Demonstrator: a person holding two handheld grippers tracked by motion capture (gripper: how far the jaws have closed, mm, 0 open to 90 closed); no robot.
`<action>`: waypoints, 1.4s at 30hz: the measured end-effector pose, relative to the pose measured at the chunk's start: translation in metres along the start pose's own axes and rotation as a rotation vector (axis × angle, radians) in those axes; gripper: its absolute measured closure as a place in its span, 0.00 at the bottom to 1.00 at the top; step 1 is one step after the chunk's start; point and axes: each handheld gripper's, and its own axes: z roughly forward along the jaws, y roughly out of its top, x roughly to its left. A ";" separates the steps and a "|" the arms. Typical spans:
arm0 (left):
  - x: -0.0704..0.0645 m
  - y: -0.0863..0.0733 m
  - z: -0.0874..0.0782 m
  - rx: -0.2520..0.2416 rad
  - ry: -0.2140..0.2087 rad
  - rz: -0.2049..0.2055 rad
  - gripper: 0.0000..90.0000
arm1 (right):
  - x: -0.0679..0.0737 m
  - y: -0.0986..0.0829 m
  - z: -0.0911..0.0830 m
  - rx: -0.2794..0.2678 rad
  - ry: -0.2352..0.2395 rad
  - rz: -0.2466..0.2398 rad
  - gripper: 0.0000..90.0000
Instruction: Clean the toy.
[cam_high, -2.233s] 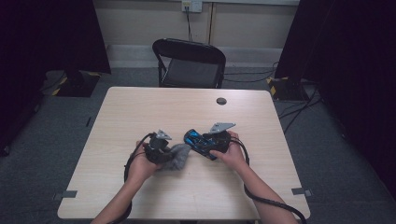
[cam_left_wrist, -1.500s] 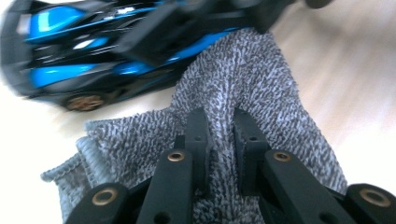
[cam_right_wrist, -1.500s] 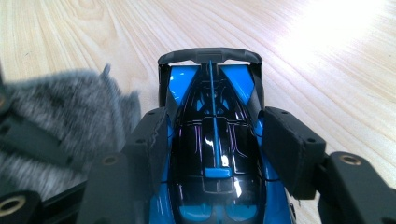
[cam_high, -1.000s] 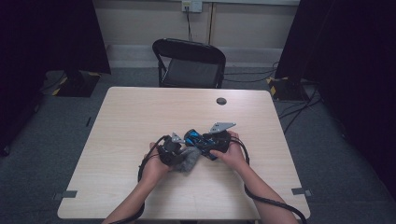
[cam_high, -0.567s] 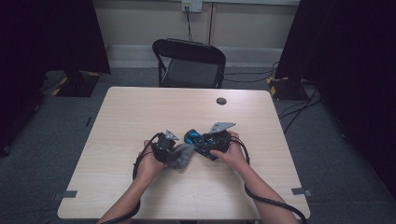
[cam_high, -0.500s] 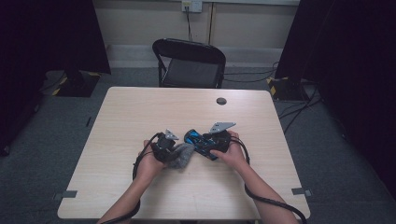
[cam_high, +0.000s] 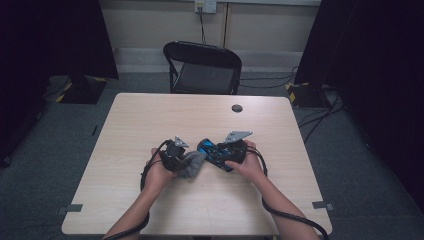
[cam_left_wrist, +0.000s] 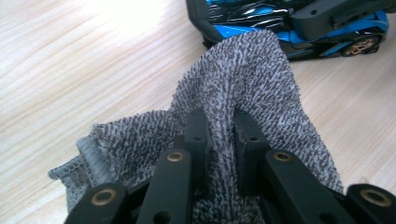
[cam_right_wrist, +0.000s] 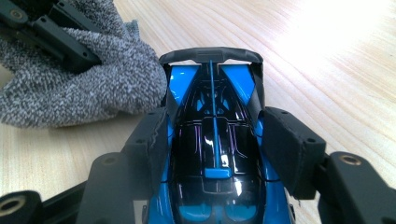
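Note:
A blue and black toy race car rests low over the wooden table, clamped by its sides between the jaws of my right gripper. In the high view the car lies near the table's middle, its rear wing toward the left hand. My left gripper is shut on a fold of grey knitted cloth. The cloth bulges out ahead of the jaws and reaches the car's rear wing. From above, the left gripper and right gripper face each other closely.
The light wooden table has a small black round disc near its far edge. A black folding chair stands behind the table. Cables trail from both grippers toward the front edge. Dark curtains hang on both sides.
The left gripper with the cloth pushed right against the car about a second ago, then drew back slightly left. The right gripper and car have stayed put.

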 end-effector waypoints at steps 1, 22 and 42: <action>0.001 0.000 0.000 -0.002 0.001 -0.003 0.87 | 0.000 0.000 0.000 0.000 0.000 0.000 0.47; 0.013 -0.001 -0.003 -0.001 0.018 -0.027 0.87 | 0.000 0.000 0.000 -0.001 -0.002 -0.002 0.47; 0.010 -0.018 -0.031 -0.030 -0.052 -0.024 0.87 | 0.001 0.000 0.000 -0.001 -0.006 -0.002 0.47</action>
